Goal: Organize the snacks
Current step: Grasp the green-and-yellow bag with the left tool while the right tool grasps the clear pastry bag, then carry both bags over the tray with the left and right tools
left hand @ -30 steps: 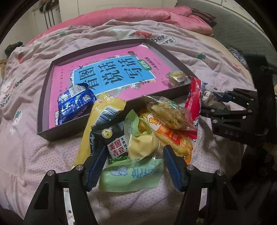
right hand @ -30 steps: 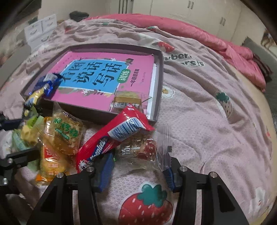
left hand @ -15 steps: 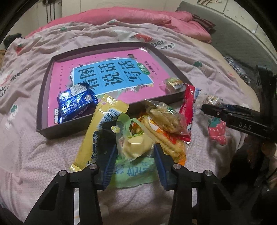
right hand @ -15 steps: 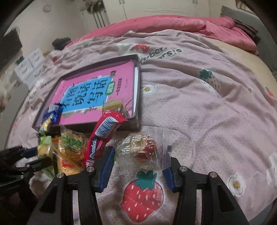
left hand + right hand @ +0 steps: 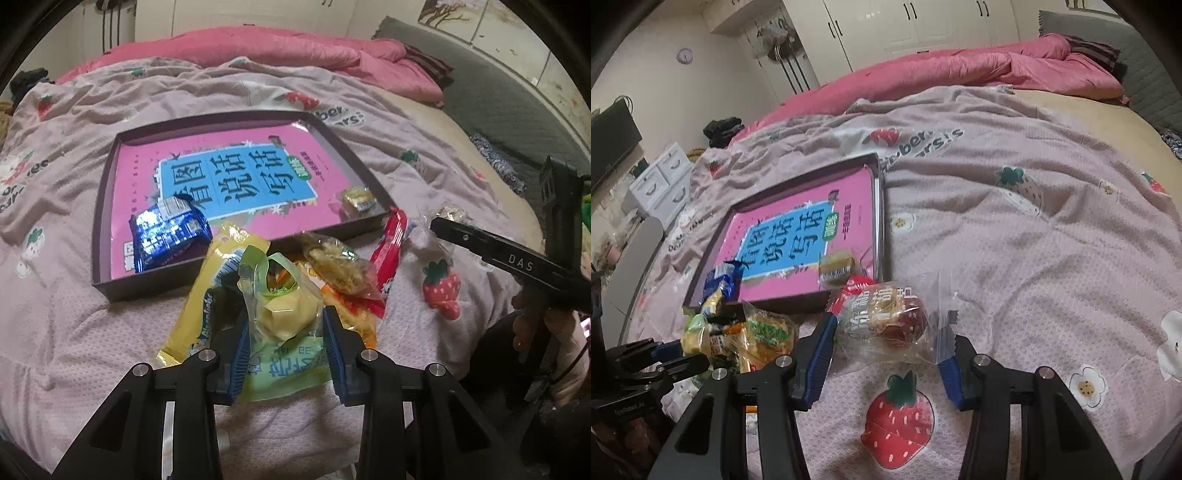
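A green packet [image 5: 284, 332] is pinched by the left gripper [image 5: 286, 354]; a clear packet [image 5: 886, 317] is clamped by the right gripper [image 5: 886, 354], nearer the tray's [image 5: 881, 221] right edge.

We could not read the print on the small gold-wrapped snack [image 5: 359, 198] in the tray's [image 5: 99, 236] near right corner; in the right wrist view it [image 5: 836, 268] was blurred. The yellow packet [image 5: 201, 314] was covered in part by the pale green packet [image 5: 280, 317] and the left gripper's [image 5: 286, 350] fingers. A dark packet [image 5: 225, 301] under the green one showed only as a sliver. The orange packet [image 5: 354, 314] lay mostly under the clear bag of crisp pieces [image 5: 338, 266]. The red packet [image 5: 857, 286] was largely hidden behind the clear-wrapped snack [image 5: 886, 317]. The right gripper [image 5: 480, 243] was cut off at the left wrist view's right edge, its far finger unseen. The person's hand [image 5: 532, 317] was dim and part-hidden.
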### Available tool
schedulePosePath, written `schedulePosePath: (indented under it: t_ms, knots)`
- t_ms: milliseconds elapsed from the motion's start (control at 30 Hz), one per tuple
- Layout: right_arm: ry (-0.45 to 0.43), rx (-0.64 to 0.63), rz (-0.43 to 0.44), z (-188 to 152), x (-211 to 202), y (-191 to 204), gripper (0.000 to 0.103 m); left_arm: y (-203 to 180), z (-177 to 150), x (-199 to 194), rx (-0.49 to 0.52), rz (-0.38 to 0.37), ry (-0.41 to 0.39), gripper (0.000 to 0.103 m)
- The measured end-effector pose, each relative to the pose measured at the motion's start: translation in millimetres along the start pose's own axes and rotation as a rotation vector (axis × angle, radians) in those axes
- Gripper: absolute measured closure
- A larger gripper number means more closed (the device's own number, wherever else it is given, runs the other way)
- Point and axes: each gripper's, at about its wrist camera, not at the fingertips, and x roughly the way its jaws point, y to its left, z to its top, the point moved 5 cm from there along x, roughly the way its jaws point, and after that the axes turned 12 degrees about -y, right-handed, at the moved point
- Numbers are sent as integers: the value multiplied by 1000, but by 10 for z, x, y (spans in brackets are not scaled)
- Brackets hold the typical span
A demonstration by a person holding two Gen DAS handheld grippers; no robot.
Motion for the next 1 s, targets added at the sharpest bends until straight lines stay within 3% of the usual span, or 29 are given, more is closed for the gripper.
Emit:
schedulePosePath:
  t_ms: [533,1000]
  knots:
    - [-146,-56,89,239,-158,256,52,121,290,-264,-44,-15,-106,65]
    - [-224,-70,104,357,-239,322,52,748,608,-417,-140,98,-215,65]
